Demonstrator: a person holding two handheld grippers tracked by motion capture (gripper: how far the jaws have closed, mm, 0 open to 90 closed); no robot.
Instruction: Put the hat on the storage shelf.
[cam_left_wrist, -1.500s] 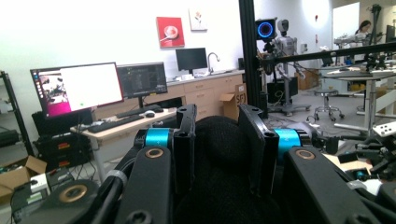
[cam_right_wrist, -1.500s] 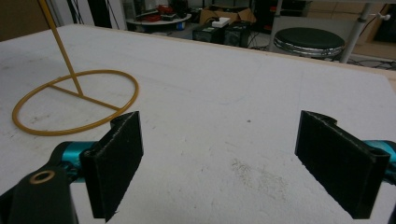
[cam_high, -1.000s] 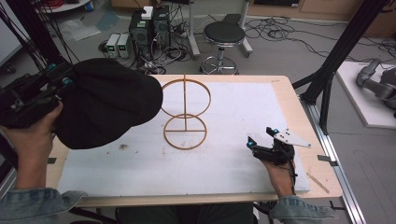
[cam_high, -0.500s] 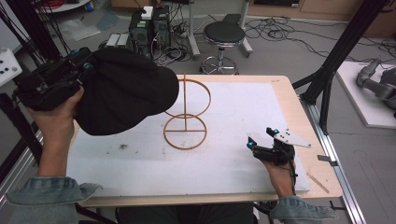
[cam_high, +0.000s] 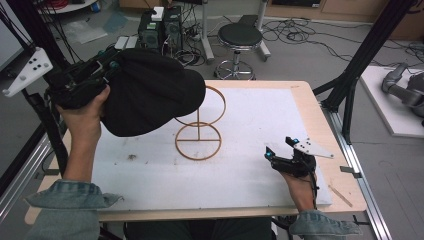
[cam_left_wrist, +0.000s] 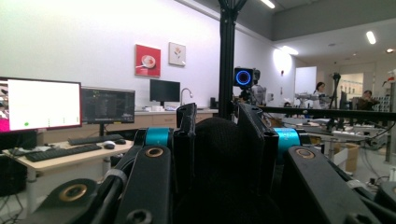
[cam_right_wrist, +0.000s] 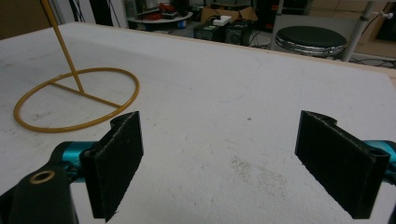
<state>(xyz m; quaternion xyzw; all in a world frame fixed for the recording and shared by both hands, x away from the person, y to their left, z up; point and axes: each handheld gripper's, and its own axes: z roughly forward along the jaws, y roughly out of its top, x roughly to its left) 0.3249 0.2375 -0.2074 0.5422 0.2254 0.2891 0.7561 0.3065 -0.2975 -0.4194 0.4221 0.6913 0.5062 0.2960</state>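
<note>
- At the table's left edge, my left gripper (cam_high: 82, 82) carries a black baseball cap (cam_high: 150, 92) in the air, its jaws clenched on the cap's rear edge.
- In the left gripper view, black fabric (cam_left_wrist: 224, 172) sits pinched between the two jaws, with an office of monitors and desks beyond.
- The cap's long axis runs roughly across the table, left to right in the high view: the back sits at the gripper, and the far end reaches toward the stand.
- The crown faces up toward the overhead camera; I cannot tell the brim from the crown, as the cap reads as one dark shape.
- The cap's right edge overlaps the upper ring of a golden wire stand (cam_high: 198, 135) as seen from above; whether the two touch, I cannot tell.
- The stand is upright near the middle of the white table (cam_high: 250, 175), a round base ring flat on the surface and a thin post rising from its centre.
- My right gripper (cam_high: 282, 152) rests low near the table's right front corner, well apart from the cap, released.
- In the right gripper view, its two pads (cam_right_wrist: 116, 163) stand wide with bare tabletop between them, the stand's base ring (cam_right_wrist: 77, 100) ahead to the left.
</note>
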